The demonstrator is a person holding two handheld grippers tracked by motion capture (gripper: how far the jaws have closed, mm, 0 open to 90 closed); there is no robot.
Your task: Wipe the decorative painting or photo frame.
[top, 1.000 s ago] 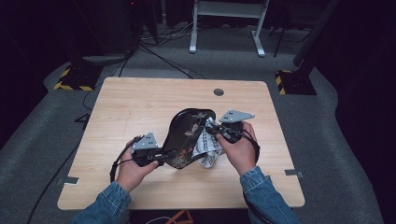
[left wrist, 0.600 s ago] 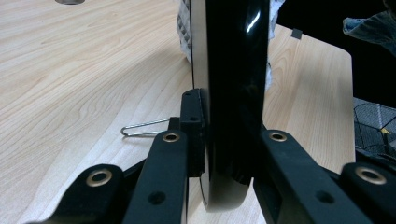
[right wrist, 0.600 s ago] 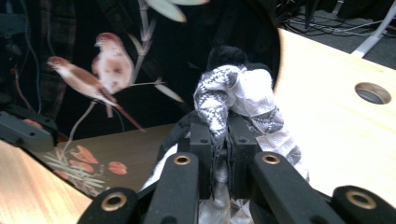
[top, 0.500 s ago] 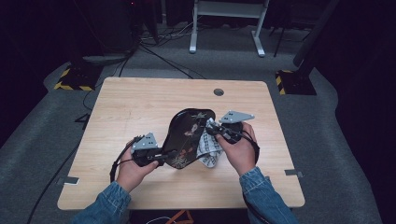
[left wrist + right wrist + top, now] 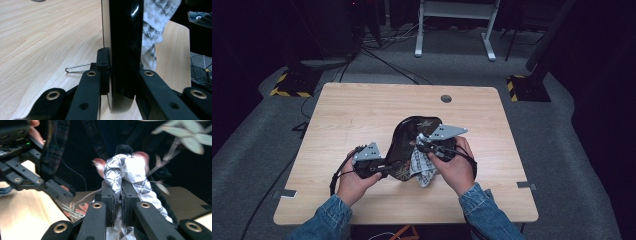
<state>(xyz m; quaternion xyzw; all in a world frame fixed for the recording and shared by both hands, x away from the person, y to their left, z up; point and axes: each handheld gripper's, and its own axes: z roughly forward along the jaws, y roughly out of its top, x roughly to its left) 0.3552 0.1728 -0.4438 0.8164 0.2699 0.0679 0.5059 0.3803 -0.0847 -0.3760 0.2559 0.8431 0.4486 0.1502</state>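
A glossy black plate (image 5: 414,129) with a leaf pattern stands tilted on its edge at the middle of the wooden table (image 5: 347,110). My left gripper (image 5: 381,168) is shut on the plate's lower left rim; in the left gripper view the jaws (image 5: 122,72) clamp the dark rim (image 5: 123,37) from both sides. My right gripper (image 5: 426,146) is shut on a white and black patterned cloth (image 5: 422,169), pressed against the plate's face. In the right gripper view the cloth (image 5: 120,172) bunches up between the jaws (image 5: 117,192), with the plate's pattern (image 5: 73,211) below and the left gripper (image 5: 22,178) at the upper left.
A bent wire clip (image 5: 75,68) lies on the table just behind the plate's rim. A round cable hole (image 5: 446,98) sits near the far edge. Cables trail over the table's left side to the grey floor. A white frame (image 5: 454,30) stands beyond the table.
My right gripper has slid a little to the left across the plate, taking the cloth with it. The left gripper and the plate have stayed where they were.
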